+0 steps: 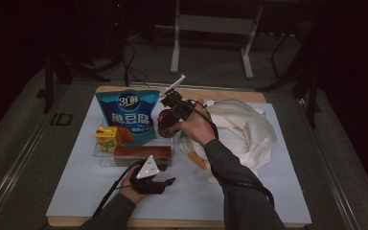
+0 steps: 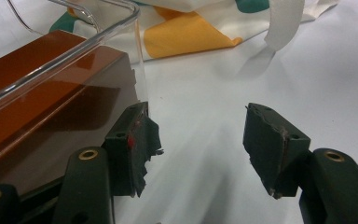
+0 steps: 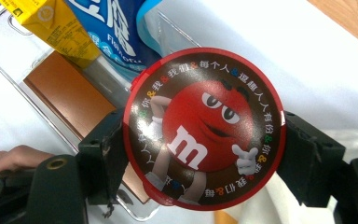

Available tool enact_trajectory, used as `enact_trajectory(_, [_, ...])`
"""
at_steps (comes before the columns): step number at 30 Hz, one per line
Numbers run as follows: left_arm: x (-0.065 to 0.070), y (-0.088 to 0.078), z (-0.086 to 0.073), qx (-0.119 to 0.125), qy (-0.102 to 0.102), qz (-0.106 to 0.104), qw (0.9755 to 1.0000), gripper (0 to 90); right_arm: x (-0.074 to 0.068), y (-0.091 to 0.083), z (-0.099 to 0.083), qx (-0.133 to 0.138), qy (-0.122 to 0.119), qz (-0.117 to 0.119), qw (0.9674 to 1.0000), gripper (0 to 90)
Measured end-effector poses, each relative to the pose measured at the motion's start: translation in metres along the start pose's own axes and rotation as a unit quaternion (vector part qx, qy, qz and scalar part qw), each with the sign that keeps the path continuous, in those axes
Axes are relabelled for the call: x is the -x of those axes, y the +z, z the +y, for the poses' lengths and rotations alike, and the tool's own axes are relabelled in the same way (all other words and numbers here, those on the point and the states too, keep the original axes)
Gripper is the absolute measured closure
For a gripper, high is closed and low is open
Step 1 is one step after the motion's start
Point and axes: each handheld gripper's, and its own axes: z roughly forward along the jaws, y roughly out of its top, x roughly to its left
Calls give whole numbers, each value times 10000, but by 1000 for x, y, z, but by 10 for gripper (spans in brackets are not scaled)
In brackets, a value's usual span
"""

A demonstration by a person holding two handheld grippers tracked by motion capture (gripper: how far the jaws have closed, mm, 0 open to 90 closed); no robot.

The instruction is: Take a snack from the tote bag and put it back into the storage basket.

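Note:
A round brown tub with a red cartoon candy figure on its lid sits between the pads of my right gripper, which is shut on its sides. From above, that tub hangs over the right end of a clear plastic tray, with my right gripper around it. My left gripper rests low at the tray's front right corner. Its jaws are open over bare white sheet; the left gripper has one pad beside the tray's clear wall.
The tray holds a long brown box, a yellow juice carton and a standing blue snack pouch. A cream cloth bag with yellow and green print lies crumpled to the right. A white sheet covers the wooden tabletop.

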Motion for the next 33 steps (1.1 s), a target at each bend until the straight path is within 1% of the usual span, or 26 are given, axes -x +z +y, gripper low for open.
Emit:
enact_trajectory(14, [0, 0, 0, -3, 6, -3, 10000, 416, -5, 13, 1, -43, 22, 11, 10000, 255])
enact_trajectory(33, [0, 0, 0, 5, 12, -5, 10000, 416, -4, 28, -2, -67, 177, 18, 9998, 255])
